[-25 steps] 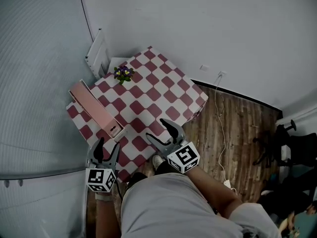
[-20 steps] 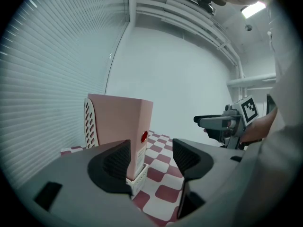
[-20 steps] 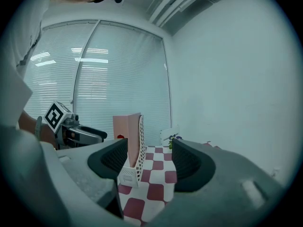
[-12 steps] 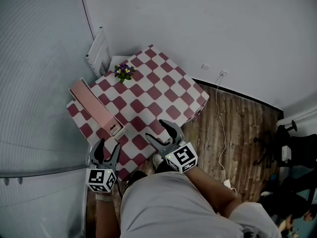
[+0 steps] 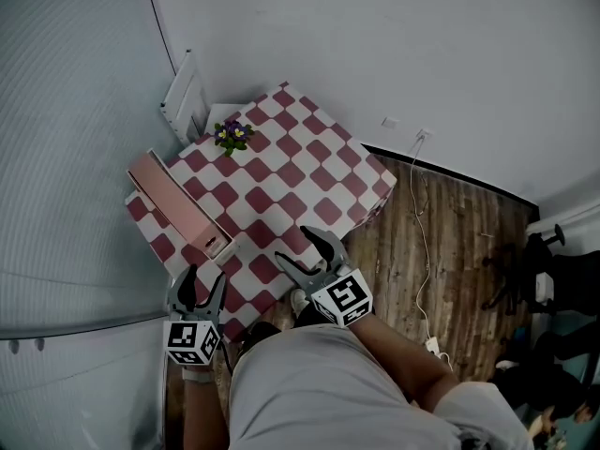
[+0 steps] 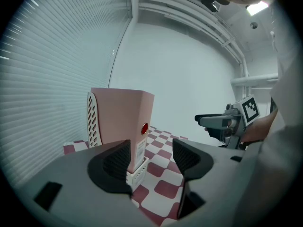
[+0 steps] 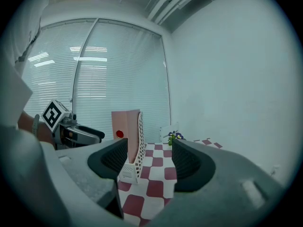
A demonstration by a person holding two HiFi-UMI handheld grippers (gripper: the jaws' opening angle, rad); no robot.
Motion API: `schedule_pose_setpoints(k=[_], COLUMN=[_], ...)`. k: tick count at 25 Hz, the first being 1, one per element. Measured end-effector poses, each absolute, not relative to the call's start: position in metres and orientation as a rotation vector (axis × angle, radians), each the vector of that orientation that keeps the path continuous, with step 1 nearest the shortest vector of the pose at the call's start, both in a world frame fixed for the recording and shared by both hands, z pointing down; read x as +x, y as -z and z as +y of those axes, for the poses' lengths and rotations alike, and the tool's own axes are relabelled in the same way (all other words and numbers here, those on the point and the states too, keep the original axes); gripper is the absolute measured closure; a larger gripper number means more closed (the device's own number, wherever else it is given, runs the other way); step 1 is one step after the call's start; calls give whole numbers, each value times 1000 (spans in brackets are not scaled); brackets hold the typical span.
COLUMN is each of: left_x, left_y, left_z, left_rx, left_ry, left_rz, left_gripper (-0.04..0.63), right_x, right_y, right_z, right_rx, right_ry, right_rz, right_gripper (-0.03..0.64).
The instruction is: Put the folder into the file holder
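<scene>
A pink folder [image 5: 172,200] stands upright in a white slotted file holder [image 5: 223,248] at the left edge of the checkered table [image 5: 300,172]. My left gripper [image 5: 206,275] hovers open just short of the holder's near end. In the left gripper view the folder [image 6: 120,117] and holder [image 6: 137,170] sit beyond the left gripper [image 6: 151,157], with nothing between its pads. My right gripper [image 5: 298,246] is over the table's near edge, to the right of the holder. Its jaws have just been closing a little and still stand open and empty. The right gripper view shows the right gripper [image 7: 150,157], with the folder [image 7: 124,126] ahead on its left.
A small pot of purple and yellow flowers [image 5: 232,137] sits at the table's far left, with a second white rack [image 5: 187,97] against the wall behind it. Window blinds run along the left. Wooden floor [image 5: 450,251] with a cable and dark chairs lies to the right.
</scene>
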State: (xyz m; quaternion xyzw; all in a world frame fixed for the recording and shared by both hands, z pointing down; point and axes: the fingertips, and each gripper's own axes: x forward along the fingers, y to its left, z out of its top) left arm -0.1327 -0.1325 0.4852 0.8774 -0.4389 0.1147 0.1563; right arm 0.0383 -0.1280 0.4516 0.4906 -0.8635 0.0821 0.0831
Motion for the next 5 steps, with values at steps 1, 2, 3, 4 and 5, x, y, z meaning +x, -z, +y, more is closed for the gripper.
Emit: schedule_pose_setpoints(k=[1,2,3,4,5], left_x=[-132,-130,-129,-127,-126], left_y=[-486,-486,-487,-487,-488], left_z=[-133,-134,-134,-135,-135], left_rx=[2510,2509,2508,2508,2508], left_ry=[-330,-331,-333,-335,-337], left_rz=[-1256,-1256,-1255,-1254,-1253], left_gripper=[322,322,322,322,322], right_x=[39,40,41,43,44], right_y=[-452,-453,-454,-455,-456], right_z=[-129,-129,-130,-131,-131], right_rx=[1464,1464,1463,1463,1462], right_ry=[-247,-250,-254,-258,-262], right_rz=[-2577,-2576,-2575,-2574,-2573], right_gripper=[322,322,322,322,322])
